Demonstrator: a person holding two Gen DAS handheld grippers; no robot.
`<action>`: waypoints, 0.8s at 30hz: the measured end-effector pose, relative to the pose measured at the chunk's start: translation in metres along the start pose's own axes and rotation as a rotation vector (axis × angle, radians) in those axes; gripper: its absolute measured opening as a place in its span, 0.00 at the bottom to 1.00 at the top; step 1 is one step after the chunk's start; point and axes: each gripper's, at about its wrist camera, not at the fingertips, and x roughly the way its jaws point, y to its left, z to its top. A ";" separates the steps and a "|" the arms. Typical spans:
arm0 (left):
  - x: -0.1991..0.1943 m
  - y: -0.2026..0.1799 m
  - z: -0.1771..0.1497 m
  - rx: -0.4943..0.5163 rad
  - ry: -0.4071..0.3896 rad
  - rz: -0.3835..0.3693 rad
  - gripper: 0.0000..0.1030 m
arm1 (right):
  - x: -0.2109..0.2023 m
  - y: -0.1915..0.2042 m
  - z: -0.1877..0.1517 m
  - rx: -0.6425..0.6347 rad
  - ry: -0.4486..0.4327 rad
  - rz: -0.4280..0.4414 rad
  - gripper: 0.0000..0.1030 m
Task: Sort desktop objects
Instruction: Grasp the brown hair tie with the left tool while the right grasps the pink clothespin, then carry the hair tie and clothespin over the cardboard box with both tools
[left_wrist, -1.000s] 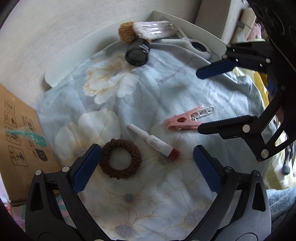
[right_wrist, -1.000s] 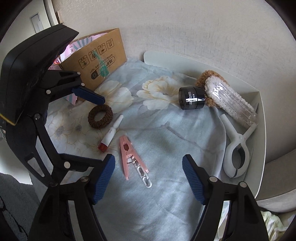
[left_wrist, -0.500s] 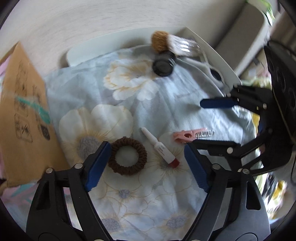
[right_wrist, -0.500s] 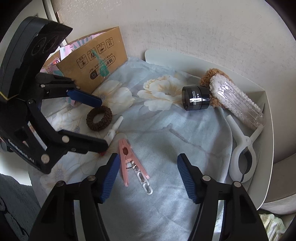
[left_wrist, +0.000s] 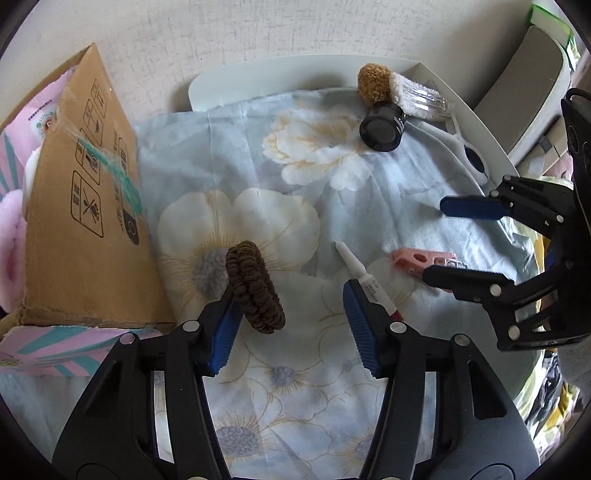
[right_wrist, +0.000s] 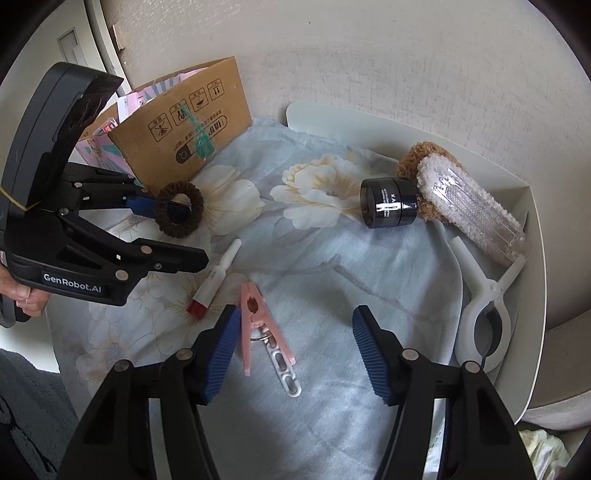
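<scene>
A brown scrunchie (left_wrist: 255, 288) stands tipped up on edge against the inner pad of my left gripper (left_wrist: 291, 295), whose jaws are closing. The opposite pad is clear of it and hangs over a white tube with a red cap (left_wrist: 364, 275). From the right wrist, the scrunchie (right_wrist: 179, 208) hangs around the far fingertip of the left gripper (right_wrist: 173, 232). A pink clothespin (right_wrist: 255, 321) lies flat on the floral cloth (right_wrist: 332, 266), just inside one finger of my right gripper (right_wrist: 295, 317). Those jaws are closing too, without pressing on it.
A black jar (right_wrist: 389, 203), a fuzzy brush with a clear handle (right_wrist: 461, 199) and a big white clip (right_wrist: 480, 306) sit at the far side of a white tray (right_wrist: 535, 258). A cardboard box (left_wrist: 81, 221) stands beside the cloth. A hand (right_wrist: 26, 299) holds the left gripper.
The left gripper rolled and its jaws narrowed; the scrunchie went from lying flat to standing on edge against one finger. The right jaws narrowed beside the clothespin.
</scene>
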 end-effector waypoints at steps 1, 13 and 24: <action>0.000 0.001 0.000 -0.006 -0.001 -0.002 0.48 | 0.002 0.000 0.000 -0.002 0.006 0.005 0.42; -0.011 0.007 0.005 -0.055 -0.019 -0.003 0.11 | 0.000 0.005 -0.001 0.024 -0.007 -0.010 0.20; -0.044 -0.012 0.002 -0.002 -0.069 -0.044 0.11 | -0.027 -0.001 -0.004 0.188 -0.071 -0.004 0.20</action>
